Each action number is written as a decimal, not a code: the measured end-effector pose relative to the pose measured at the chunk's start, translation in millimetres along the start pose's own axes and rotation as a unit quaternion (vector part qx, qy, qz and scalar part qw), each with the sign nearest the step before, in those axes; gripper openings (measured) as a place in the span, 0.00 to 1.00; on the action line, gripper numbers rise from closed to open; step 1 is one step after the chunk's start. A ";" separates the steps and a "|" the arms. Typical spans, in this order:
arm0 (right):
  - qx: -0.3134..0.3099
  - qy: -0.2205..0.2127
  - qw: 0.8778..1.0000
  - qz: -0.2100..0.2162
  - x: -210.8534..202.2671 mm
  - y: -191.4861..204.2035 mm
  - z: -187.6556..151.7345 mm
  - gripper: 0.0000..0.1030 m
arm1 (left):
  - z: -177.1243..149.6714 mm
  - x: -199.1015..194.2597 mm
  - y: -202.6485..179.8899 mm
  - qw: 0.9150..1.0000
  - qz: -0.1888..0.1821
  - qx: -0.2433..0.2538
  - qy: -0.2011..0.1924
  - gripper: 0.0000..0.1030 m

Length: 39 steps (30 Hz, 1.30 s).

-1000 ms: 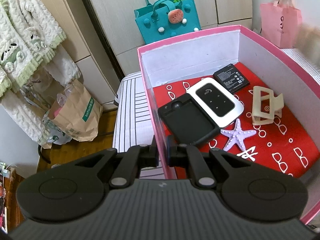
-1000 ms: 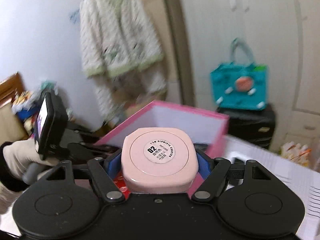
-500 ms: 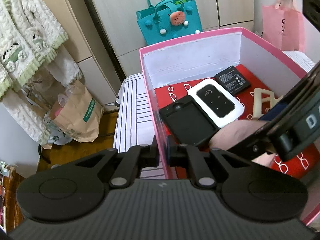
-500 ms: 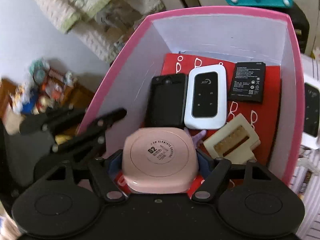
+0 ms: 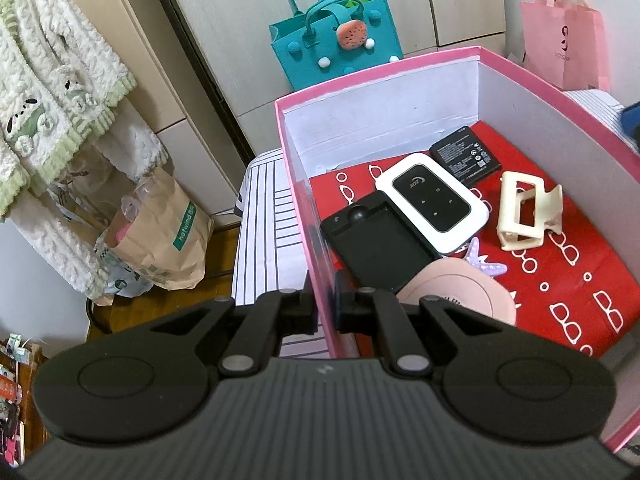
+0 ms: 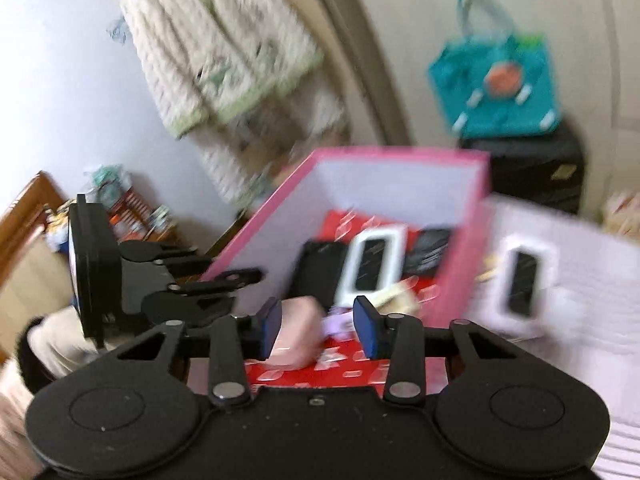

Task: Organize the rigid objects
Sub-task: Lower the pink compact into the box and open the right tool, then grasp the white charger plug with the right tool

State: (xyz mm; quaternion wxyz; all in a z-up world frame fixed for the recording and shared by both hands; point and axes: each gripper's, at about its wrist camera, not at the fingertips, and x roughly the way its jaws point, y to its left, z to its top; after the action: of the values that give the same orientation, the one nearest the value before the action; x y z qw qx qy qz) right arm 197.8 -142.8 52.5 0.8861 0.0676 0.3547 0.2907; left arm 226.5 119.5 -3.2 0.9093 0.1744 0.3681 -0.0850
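Note:
A pink box point(image 5: 380, 68) with a red patterned floor holds a black case point(image 5: 380, 244), a white pocket router point(image 5: 434, 200), a black battery point(image 5: 466, 156), a cream hair claw point(image 5: 524, 212) and a purple starfish point(image 5: 480, 260). A round-cornered pink compact point(image 5: 456, 292) lies at the near end, partly over the starfish. My left gripper point(image 5: 327, 306) is shut on the box's left wall. My right gripper point(image 6: 320, 328) hovers above the box's near end; its jaws are closing with nothing between the blue pads point(image 6: 272, 324). The pink compact point(image 6: 298, 332) lies below and beyond them.
A second white device point(image 6: 524, 276) lies on the striped cloth point(image 6: 580, 280) right of the box. A teal bag point(image 5: 336, 40) and a pink bag point(image 5: 564, 44) stand behind it. A paper bag point(image 5: 160, 236) and a hanging cardigan point(image 5: 52, 92) are at the left.
The right gripper carried the pink compact into the box, let it go beside the black case and over the starfish, then pulled back out. The left gripper kept its hold on the wall.

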 end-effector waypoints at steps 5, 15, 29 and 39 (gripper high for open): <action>-0.006 -0.050 0.996 -0.074 -25.5 -43.2 -48.2 0.44 | 0.2 0.4 -0.3 1.000 0.000 0.001 -0.001 0.07; -0.011 -0.031 0.995 -0.098 -4.7 -88.7 -97.3 0.43 | -3.3 -2.3 4.0 1.000 0.000 -0.018 -0.010 0.07; -0.006 0.031 0.997 -0.068 39.2 -144.3 -49.0 0.57 | -2.2 -3.1 0.9 1.000 0.006 -0.003 -0.016 0.07; 0.099 0.005 0.994 -0.035 57.4 -161.4 -35.7 0.68 | -2.2 -1.6 2.2 1.000 0.007 -0.010 -0.017 0.07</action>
State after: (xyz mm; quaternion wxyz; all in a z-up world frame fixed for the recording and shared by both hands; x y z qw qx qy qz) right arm 282.6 -246.2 -60.4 0.8829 0.1415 0.3882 0.2232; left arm 224.6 122.4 -3.1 0.9176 0.1661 0.3526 -0.0779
